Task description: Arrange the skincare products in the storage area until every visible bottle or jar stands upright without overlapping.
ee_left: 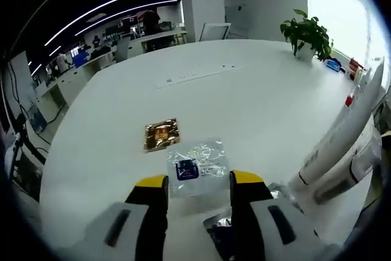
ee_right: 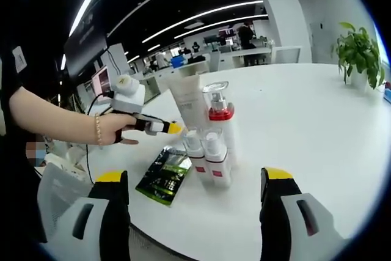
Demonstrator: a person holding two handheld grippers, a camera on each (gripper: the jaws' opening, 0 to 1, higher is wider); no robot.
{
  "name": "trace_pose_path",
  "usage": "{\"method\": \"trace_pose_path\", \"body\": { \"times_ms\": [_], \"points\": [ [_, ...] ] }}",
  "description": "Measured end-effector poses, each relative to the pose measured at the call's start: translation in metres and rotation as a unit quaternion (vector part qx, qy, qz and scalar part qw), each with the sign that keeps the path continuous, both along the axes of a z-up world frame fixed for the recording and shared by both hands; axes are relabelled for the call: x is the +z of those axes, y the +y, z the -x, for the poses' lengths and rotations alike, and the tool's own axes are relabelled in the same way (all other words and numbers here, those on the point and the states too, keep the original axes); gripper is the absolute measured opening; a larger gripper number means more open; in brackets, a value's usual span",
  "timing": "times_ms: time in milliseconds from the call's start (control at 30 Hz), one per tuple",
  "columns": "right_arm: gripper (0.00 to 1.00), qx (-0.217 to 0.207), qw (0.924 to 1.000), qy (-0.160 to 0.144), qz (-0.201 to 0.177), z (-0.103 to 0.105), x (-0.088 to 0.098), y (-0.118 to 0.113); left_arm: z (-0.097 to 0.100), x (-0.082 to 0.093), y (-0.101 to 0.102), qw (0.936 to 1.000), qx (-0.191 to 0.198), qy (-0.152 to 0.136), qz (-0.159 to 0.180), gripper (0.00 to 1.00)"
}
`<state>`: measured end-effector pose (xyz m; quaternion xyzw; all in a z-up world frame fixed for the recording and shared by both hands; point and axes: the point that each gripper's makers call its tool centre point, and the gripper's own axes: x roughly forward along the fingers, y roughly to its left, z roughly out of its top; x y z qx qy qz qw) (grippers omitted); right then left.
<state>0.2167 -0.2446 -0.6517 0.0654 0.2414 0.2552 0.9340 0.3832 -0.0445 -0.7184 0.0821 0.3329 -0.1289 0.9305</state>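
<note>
On the smooth white counter, the right gripper view shows four upright skincare containers clustered together: one tall white tube, one clear-capped pump bottle with a red collar, and two small white bottles, with one glossy green sachet lying flat beside them. The left gripper view shows two flat sachets, one gold foil and one clear plastic. The right hand-held gripper is spread wide and empty, and the left hand-held gripper is open around the clear sachet's near edge.

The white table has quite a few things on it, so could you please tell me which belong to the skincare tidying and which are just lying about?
Part of the job:
white tube
pump bottle with red collar
two small white bottles
green sachet
clear sachet
gold sachet

Lying about:
potted plant
power strip
</note>
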Motion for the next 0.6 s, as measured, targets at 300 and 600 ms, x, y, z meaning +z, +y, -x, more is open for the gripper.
{"method": "trace_pose_path", "body": {
  "times_ms": [300,600],
  "points": [
    [0.88,0.02,0.9997,-0.007,-0.007,0.001,0.004,0.006,0.018,0.018,-0.001,0.9992,-0.031,-0.02,0.015,0.34],
    [0.87,0.035,0.9993,-0.009,-0.012,0.003,0.006,0.013,0.044,0.036,0.001,0.9975,-0.056,-0.038,0.017,0.34]
  ]
}}
